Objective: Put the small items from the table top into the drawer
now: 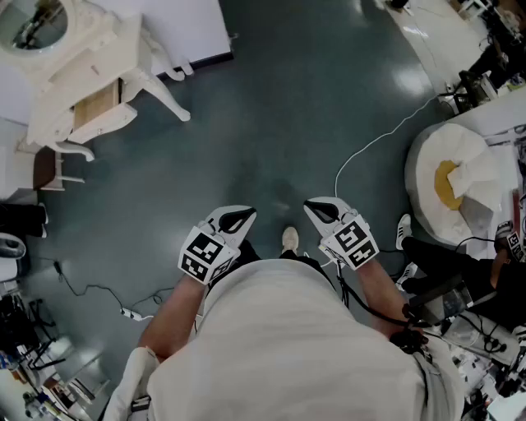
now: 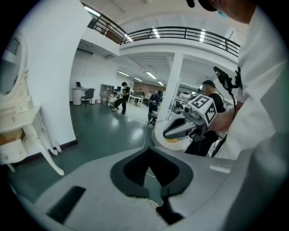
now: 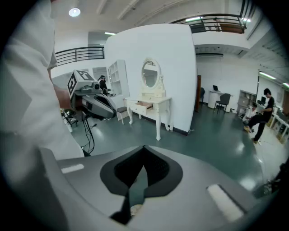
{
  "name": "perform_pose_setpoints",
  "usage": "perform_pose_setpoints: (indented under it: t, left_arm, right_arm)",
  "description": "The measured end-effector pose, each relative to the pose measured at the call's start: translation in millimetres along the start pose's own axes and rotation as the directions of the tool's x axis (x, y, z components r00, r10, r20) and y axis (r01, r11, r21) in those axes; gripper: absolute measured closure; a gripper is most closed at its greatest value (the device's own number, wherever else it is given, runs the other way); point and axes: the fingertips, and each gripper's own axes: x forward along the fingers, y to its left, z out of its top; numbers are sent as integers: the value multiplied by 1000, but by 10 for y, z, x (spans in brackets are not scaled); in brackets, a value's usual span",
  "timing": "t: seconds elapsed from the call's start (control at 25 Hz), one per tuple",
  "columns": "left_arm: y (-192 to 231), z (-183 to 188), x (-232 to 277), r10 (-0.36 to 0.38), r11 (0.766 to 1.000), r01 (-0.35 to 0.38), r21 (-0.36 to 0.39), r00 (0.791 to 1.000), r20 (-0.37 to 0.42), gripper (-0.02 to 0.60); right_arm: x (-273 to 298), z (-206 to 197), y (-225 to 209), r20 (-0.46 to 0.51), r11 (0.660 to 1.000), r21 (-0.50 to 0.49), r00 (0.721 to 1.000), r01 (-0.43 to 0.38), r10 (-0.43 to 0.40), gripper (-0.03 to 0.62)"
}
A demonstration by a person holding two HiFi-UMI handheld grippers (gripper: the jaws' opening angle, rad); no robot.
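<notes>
1. The white dressing table (image 1: 82, 49) stands at the far upper left of the head view, its oval mirror (image 1: 33, 20) seen from above; its drawer (image 1: 96, 105) is pulled out at the front, showing a wooden inside
2. Any small items on the table top are too small to make out in any view
3. The left gripper (image 1: 238, 220) is well apart from the dressing table, down and to its right, held close to the person's body over the dark green floor (image 1: 271, 99); its jaws are pressed together with nothing between them
4. A light shoe (image 1: 289, 239) shows on the floor just right of that gripper, farther again from the dressing table
5. The right gripper (image 1: 322, 210) is farther right of the dressing table; its jaws are also closed and empty, and its own view looks across the floor at the table and the pulled-out drawer
6. A white cable (image 1: 370, 148) runs over the floor toward a round white table (image 1: 423, 177), on the side of the frame opposite the dressing table
</notes>
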Motion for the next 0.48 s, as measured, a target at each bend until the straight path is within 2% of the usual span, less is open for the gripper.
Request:
perform_pose_setpoints:
  t: [0.16, 0.36, 0.48]
  left_arm:
    - [-34, -73, -76, 30, 999, -29, -35, 999, 18, 580]
    - [105, -189, -276, 166, 981, -161, -106, 986, 37, 580]
    - [309, -221, -434, 212, 969, -201, -143, 975, 64, 580]
  right_arm:
    - [135, -15, 4, -17, 999, -29, 999, -38, 38, 594]
    - [420, 119, 141, -33, 984, -83, 987, -159, 156, 594]
    - [677, 321, 276, -39, 969, -124, 977, -213, 210, 594]
